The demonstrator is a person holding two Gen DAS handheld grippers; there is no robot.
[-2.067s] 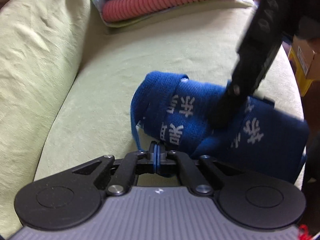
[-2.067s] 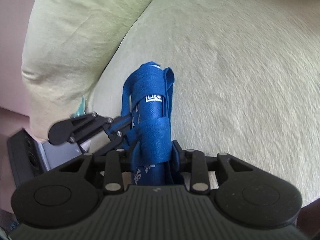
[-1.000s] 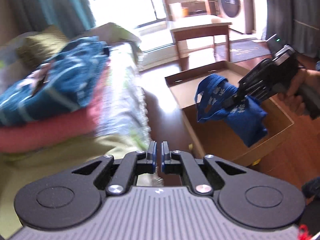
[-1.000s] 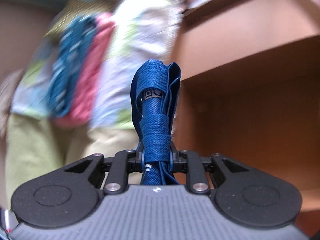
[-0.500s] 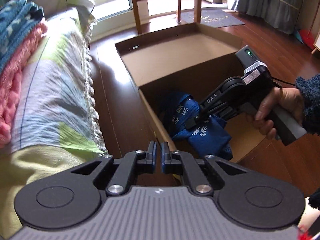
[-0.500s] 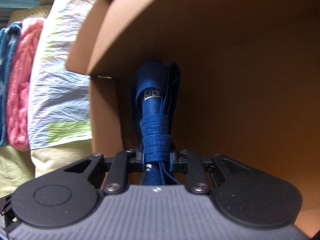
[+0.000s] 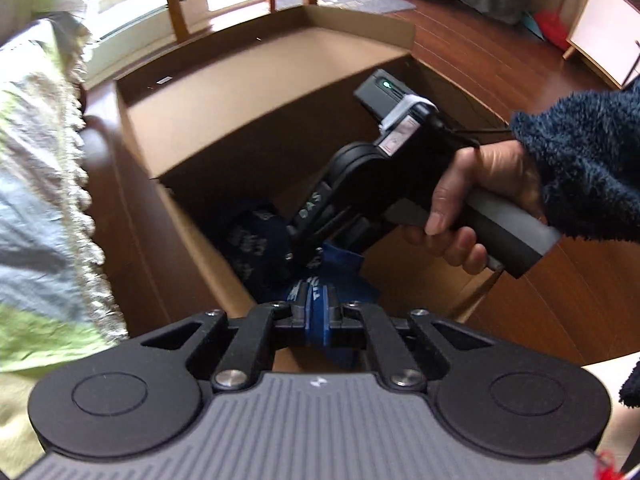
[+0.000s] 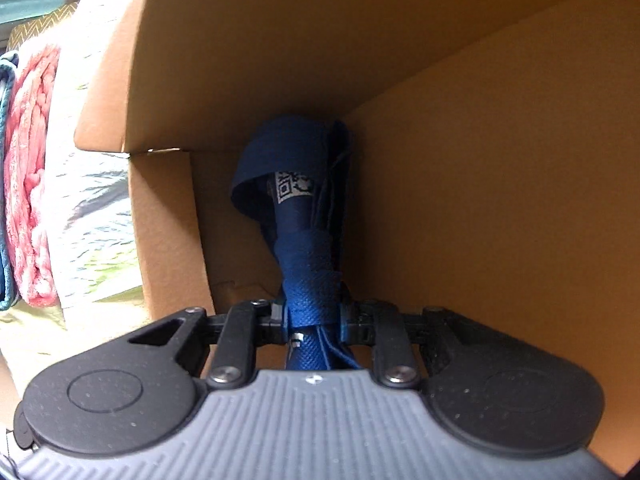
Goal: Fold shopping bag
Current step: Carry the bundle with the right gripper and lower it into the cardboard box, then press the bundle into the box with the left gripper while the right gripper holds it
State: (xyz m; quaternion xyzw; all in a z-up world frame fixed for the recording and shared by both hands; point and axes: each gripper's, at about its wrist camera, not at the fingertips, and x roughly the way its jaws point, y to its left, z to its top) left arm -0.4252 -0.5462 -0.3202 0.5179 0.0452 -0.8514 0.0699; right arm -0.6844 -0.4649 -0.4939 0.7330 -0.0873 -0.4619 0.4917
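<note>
Cardboard box (image 7: 256, 92) on a wooden floor, bundled bag lowered inside.
Left wrist view: the empty left gripper (image 7: 316, 318) is closed at lower centre; a jolt could loosen the wrap. Right wrist view: the right gripper (image 8: 314, 320) clamps the blue shopping bag (image 8: 300, 216), rolled, strap-wound, near the box corner.

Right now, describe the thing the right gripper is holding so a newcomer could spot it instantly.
Start at the open cardboard box on the wooden floor beside the sofa. Inside it, the right gripper is shut on a rolled blue shopping bag, low in a corner of the box. It is the only blue fabric bundle there, wrapped in its own strap, with white print and a small white tag.
</note>
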